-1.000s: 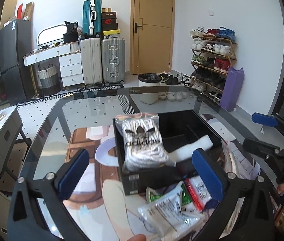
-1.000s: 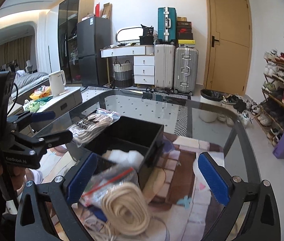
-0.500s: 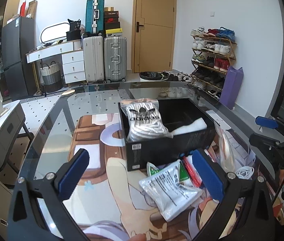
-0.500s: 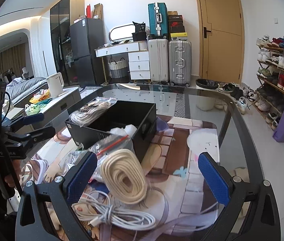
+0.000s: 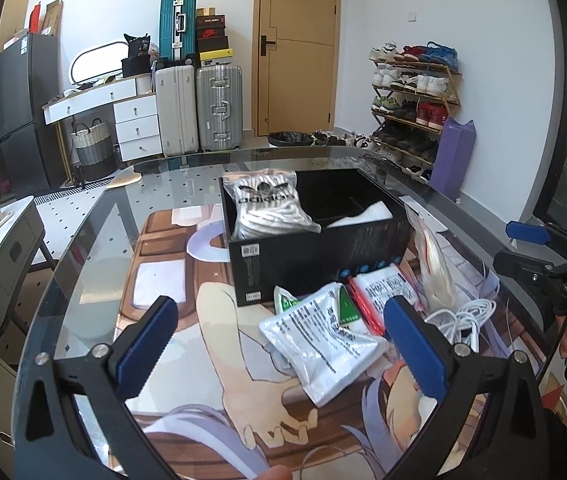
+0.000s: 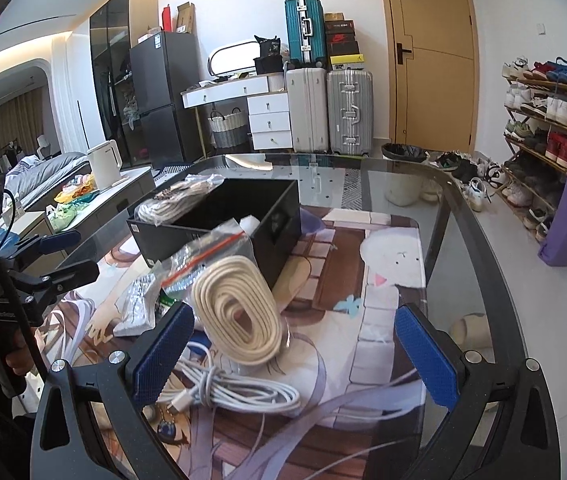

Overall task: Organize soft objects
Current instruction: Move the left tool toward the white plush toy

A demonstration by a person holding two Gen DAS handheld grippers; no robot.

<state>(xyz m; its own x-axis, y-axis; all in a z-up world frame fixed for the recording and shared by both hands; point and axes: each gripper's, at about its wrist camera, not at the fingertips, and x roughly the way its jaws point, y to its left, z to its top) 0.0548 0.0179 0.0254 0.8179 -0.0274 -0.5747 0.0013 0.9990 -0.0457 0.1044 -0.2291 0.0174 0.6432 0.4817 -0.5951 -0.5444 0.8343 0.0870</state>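
Note:
A black box stands on the glass table; an Adidas lace bag leans in its left end and a white soft item lies inside. In front lie a white printed pouch, a red-strip bag and a white cable. My left gripper is open and empty above the pouch. In the right wrist view a cream rope coil in a clear bag and the white cable lie between the jaws of my right gripper, which is open and empty. The box stands behind.
A printed mat covers the table. Suitcases, a desk, a door and a shoe rack stand behind. A side cabinet with a kettle is at the left.
Both grippers have pulled back from the box, so more of the mat, the pouches, the rope coil and the white cable show. The lace bag stays in the box.

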